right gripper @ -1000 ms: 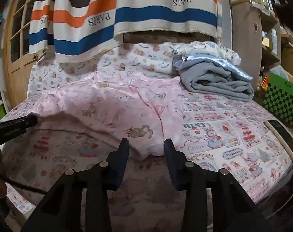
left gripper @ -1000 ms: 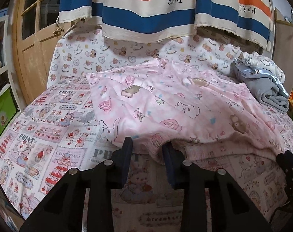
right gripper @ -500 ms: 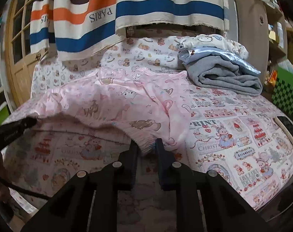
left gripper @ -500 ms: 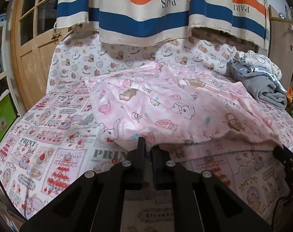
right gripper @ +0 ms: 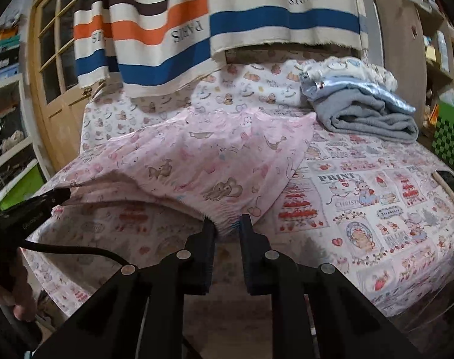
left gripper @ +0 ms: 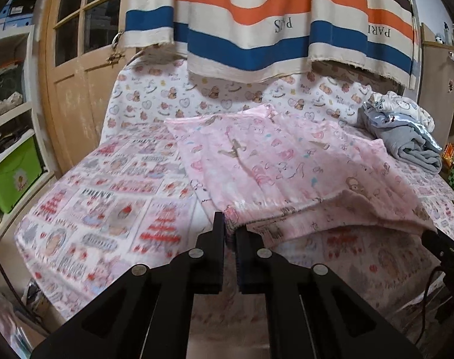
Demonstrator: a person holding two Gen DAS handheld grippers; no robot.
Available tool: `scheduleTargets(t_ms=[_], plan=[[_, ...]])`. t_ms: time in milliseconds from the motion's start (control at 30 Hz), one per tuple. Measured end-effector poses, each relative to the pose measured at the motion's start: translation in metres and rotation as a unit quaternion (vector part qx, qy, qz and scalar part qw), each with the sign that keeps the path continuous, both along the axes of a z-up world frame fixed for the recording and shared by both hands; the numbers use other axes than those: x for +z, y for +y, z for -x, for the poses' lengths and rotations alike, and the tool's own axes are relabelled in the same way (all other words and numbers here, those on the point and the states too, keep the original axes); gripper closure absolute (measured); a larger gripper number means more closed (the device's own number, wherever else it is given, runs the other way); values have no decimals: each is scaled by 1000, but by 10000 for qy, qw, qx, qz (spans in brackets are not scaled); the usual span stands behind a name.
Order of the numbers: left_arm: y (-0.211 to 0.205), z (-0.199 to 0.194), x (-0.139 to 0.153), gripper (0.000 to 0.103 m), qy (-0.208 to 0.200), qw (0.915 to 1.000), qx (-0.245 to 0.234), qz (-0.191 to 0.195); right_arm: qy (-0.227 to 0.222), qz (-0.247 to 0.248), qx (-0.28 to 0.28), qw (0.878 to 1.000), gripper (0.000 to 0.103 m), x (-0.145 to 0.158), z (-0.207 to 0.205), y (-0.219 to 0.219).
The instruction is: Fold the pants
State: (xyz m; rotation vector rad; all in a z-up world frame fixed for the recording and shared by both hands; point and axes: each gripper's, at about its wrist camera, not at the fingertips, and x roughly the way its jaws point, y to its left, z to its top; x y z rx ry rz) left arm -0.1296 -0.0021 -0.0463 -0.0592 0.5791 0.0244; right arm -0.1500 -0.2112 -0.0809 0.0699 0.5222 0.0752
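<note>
Left gripper (left gripper: 230, 230): both jaws are seen pressed together on the gathered waistband edge of the pink pants (left gripper: 275, 164); this gripper is also visible at the left edge of the right wrist view (right gripper: 59, 194), pinching the same hem.
Right gripper (right gripper: 227, 224): its jaws are closed on a bunch of the elastic waistband, with cloth filling the narrow gap between them; its jaws have just been closing.
Pink pants (right gripper: 203, 161): spread across the bed, near edge raised off the sheet by the 2 grips, legs extending toward the far end.
Bed sheet (right gripper: 361, 197): printed with strawberry and bear panels, lying beneath the pants.
Folded pile (right gripper: 364, 104): grey and pale-blue garments, stacked at the far right corner, apart from the pants.
Striped cloth (left gripper: 257, 24): hung above the far end of the bed.
</note>
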Motion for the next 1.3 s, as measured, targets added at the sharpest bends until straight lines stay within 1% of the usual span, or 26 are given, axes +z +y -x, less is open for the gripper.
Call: scheduleTargets(t_ms=[167, 267, 367, 433, 500, 533, 600, 633, 667, 700, 767, 800, 833, 867, 900, 933, 967, 1000, 1033, 1200, 1300], plan=[[5, 6, -9, 97, 113, 9999, 18, -82, 290, -136, 91, 9994, 87, -10, 7, 7], [4, 8, -14, 97, 186, 9996, -98, -169, 245, 137, 73, 9996, 87, -15, 10, 11], [0, 11, -17, 97, 169, 9991, -206, -341, 214, -11, 77, 9997, 87, -16, 11, 7], [-2, 13, -18, 97, 104, 9987, -229, -452, 136, 106, 70, 9998, 87, -18, 11, 10], [-2, 14, -20, 97, 88, 9986, -225, -474, 97, 224, 46, 9997, 87, -22, 13, 14], [-2, 13, -20, 93, 84, 9986, -199, -476, 91, 250, 37, 9996, 87, -24, 13, 16], [-2, 17, -19, 91, -22, 9984, -134, -542, 107, 241, -6, 9997, 86, -23, 13, 15], [-3, 19, -18, 88, -96, 9982, -185, -563, 106, 211, -13, 9997, 86, -22, 14, 14], [-4, 22, -17, 81, -141, 9980, -209, -587, 60, 175, -12, 9998, 86, -19, 16, 13], [-4, 25, -17, 77, -187, 9978, -219, -591, 19, 186, -22, 9998, 86, -17, 17, 13], [-4, 31, -16, 60, -274, 9976, -257, -575, -49, 211, -3, 9998, 86, -14, 20, 12], [-3, 34, -15, 55, -324, 9975, -278, -558, -43, 180, 24, 9998, 84, -14, 20, 11], [-3, 37, -14, 45, -371, 9975, -285, -537, -32, 110, 48, 9999, 81, -13, 22, 10], [-2, 40, -12, 40, -432, 9974, -272, -510, -29, 58, 78, 9999, 78, -13, 23, 10], [-1, 41, -11, 40, -484, 9973, -256, -491, -27, 19, 124, 9999, 76, -12, 24, 10], [-1, 42, -9, 38, -529, 9971, -244, -483, -29, 15, 149, 9999, 70, -12, 24, 11], [-1, 43, -7, 32, -564, 9970, -217, -491, -49, 37, 158, 9999, 59, -12, 25, 12], [-1, 42, -5, 30, -586, 9968, -176, -505, -97, 63, 140, 9998, 54, -12, 27, 12], [-1, 42, -3, 29, -640, 9967, -119, -493, -168, 90, 105, 9998, 51, -11, 28, 12], [-3, 33, 10, 29, -915, 9952, -14, -346, -520, 360, -84, 9980, 51, -1, 28, 13], [-8, 22, 17, 29, -991, 9941, 30, -451, -749, 369, -187, 9963, 51, 7, 24, 9]])
